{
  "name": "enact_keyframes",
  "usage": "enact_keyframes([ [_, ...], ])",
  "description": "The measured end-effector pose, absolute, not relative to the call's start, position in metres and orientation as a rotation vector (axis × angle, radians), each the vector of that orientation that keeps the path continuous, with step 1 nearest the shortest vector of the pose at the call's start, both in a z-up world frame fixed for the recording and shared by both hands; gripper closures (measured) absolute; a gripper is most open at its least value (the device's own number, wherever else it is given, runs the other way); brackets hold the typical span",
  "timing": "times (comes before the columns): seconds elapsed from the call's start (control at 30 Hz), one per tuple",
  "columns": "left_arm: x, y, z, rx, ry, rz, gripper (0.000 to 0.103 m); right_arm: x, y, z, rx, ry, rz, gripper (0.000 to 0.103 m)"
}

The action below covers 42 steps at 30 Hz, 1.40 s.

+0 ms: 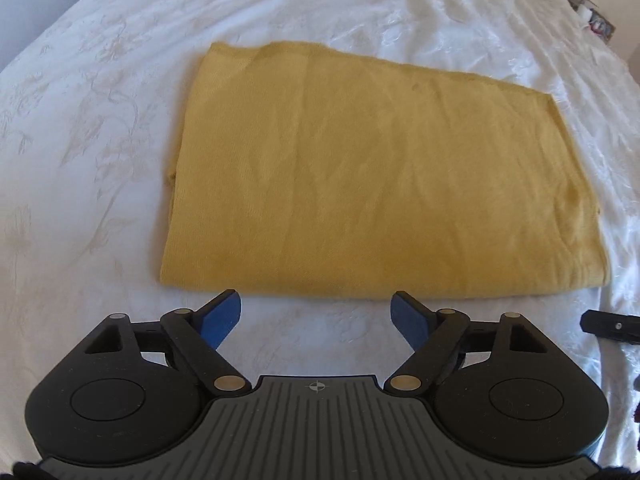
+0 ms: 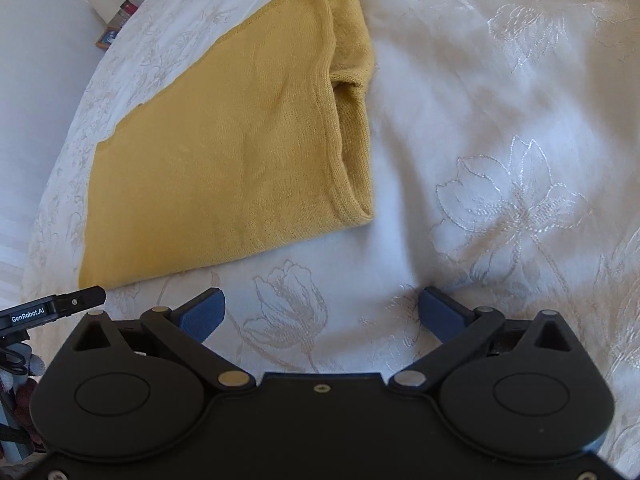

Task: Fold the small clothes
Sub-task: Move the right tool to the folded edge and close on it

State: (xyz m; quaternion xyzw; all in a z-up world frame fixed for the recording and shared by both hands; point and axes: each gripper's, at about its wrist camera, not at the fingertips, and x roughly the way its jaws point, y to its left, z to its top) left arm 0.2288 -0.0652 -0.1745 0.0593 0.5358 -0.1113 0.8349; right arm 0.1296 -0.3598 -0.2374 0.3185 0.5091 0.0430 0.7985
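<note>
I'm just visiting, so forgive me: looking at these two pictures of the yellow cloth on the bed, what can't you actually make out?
- What kind of garment the yellow cloth is: folded, its inner layers hidden, both views.
- The small items at the bed's far corner, left wrist view: too small and blurred.
- The right gripper in the left wrist view: cut off by the right edge.
- The bedspread under the cloth: covered.

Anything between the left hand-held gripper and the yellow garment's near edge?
Nothing: only a strip of bare white bedspread separates the open left hand-held gripper from the yellow garment, seen in the left wrist view.
</note>
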Motion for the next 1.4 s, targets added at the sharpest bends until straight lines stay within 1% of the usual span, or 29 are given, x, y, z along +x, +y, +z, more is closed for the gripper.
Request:
enact_keyframes([
  [0.1, 0.244, -0.087, -0.16, 0.139, 1.081, -0.269, 0.021, 0.124, -0.374, -0.241, 0.745, 1.066, 0.161, 0.0],
  [0.2, 0.274, -0.111, -0.16, 0.097, 1.082, -0.262, 0.021, 0.125, -0.389, -0.244, 0.823, 1.074, 0.213, 0.0],
  [0.3, 0.3, -0.114, -0.161, 0.067, 1.084, -0.237, 0.021, 0.133, -0.401, -0.246, 0.911, 1.098, 0.23, 0.0],
  [0.37, 0.312, -0.118, -0.163, 0.074, 1.076, -0.233, 0.021, 0.138, -0.407, -0.241, 0.941, 1.072, 0.217, 0.0],
  [0.6, 0.342, -0.131, -0.184, 0.139, 1.142, -0.22, 0.021, 0.184, -0.416, -0.226, 0.884, 0.961, 0.202, 0.0],
  [0.73, 0.349, -0.126, -0.199, 0.138, 1.19, -0.206, 0.02, 0.214, -0.424, -0.227, 0.854, 0.942, 0.22, 0.0],
  [0.87, 0.353, -0.125, -0.207, 0.137, 1.203, -0.209, 0.019, 0.236, -0.427, -0.235, 0.833, 0.965, 0.263, 0.0],
  [1.17, 0.359, -0.129, -0.216, 0.151, 1.214, -0.215, 0.007, 0.261, -0.417, -0.248, 0.859, 0.994, 0.301, 0.001],
  [1.2, 0.36, -0.129, -0.217, 0.15, 1.214, -0.216, 0.006, 0.262, -0.417, -0.248, 0.857, 0.998, 0.299, 0.004],
  [1.27, 0.357, -0.129, -0.218, 0.148, 1.213, -0.212, 0.004, 0.262, -0.416, -0.247, 0.838, 1.01, 0.289, 0.015],
  [1.33, 0.357, -0.129, -0.219, 0.145, 1.214, -0.209, 0.001, 0.263, -0.416, -0.246, 0.819, 1.021, 0.272, 0.034],
  [1.37, 0.357, -0.129, -0.219, 0.145, 1.213, -0.208, 0.0, 0.263, -0.415, -0.246, 0.815, 1.024, 0.261, 0.038],
  [1.4, 0.356, -0.129, -0.22, 0.145, 1.213, -0.206, 0.0, 0.262, -0.418, -0.247, 0.815, 1.027, 0.252, 0.046],
])
